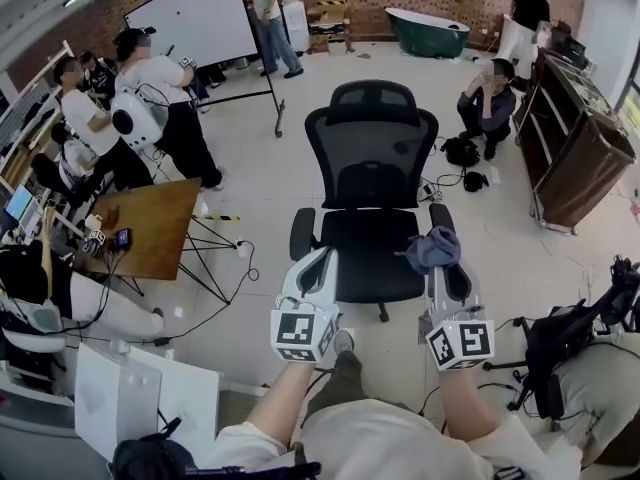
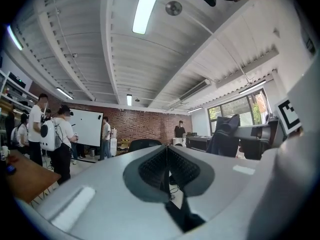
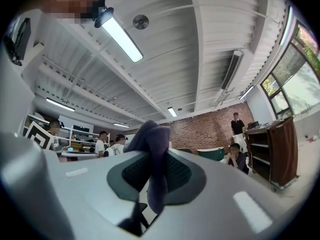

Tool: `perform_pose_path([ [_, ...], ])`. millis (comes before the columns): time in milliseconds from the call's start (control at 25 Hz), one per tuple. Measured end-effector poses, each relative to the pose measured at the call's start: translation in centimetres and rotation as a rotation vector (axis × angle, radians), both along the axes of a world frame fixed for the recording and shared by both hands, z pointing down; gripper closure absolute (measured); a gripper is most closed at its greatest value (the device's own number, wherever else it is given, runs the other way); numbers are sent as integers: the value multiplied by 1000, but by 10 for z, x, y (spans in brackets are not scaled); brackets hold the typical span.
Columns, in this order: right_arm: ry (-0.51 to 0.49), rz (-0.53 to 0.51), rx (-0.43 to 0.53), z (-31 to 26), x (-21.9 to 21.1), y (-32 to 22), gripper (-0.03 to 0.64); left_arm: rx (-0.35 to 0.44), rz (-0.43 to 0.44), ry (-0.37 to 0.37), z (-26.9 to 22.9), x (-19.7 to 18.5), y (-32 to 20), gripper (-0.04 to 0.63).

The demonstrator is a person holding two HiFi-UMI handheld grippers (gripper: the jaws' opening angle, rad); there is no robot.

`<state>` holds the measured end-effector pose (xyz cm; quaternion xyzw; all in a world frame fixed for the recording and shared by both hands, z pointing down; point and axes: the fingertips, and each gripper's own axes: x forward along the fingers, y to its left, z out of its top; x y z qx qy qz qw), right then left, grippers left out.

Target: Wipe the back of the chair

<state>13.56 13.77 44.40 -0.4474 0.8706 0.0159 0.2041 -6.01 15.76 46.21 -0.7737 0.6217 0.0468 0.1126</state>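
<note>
A black mesh office chair point(image 1: 372, 183) stands on the pale floor and faces me, its backrest point(image 1: 371, 146) upright behind the seat point(image 1: 371, 250). My right gripper point(image 1: 436, 258) is shut on a grey-blue cloth point(image 1: 432, 249), held over the chair's right armrest; in the right gripper view the cloth point(image 3: 152, 156) hangs bunched between the jaws. My left gripper point(image 1: 318, 264) hovers at the seat's front left corner, jaws closed together with nothing in them. The left gripper view shows the chair's top point(image 2: 145, 144) far beyond the left gripper point(image 2: 166, 165), and the cloth point(image 2: 224, 134) at right.
A wooden table point(image 1: 150, 226) with cables stands to the left, a whiteboard on a stand point(image 1: 205, 18) behind the chair. A dark cabinet point(image 1: 575, 148) is at right, a person crouching point(image 1: 487, 103) near it. Several people stand at left and back. A black bag point(image 1: 556, 343) lies near right.
</note>
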Motion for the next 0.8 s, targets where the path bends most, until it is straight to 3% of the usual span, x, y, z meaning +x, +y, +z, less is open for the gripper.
perform_pose_path([
  [200, -24, -12, -6, 2, 30, 75, 568, -5, -8, -10, 1, 27, 79, 526],
  [480, -34, -1, -9, -23, 32, 120, 569, 19, 13, -29, -28, 33, 119, 526],
  [800, -32, 2, -26, -21, 11, 158, 569, 29, -8, -30, -24, 5, 165, 526],
])
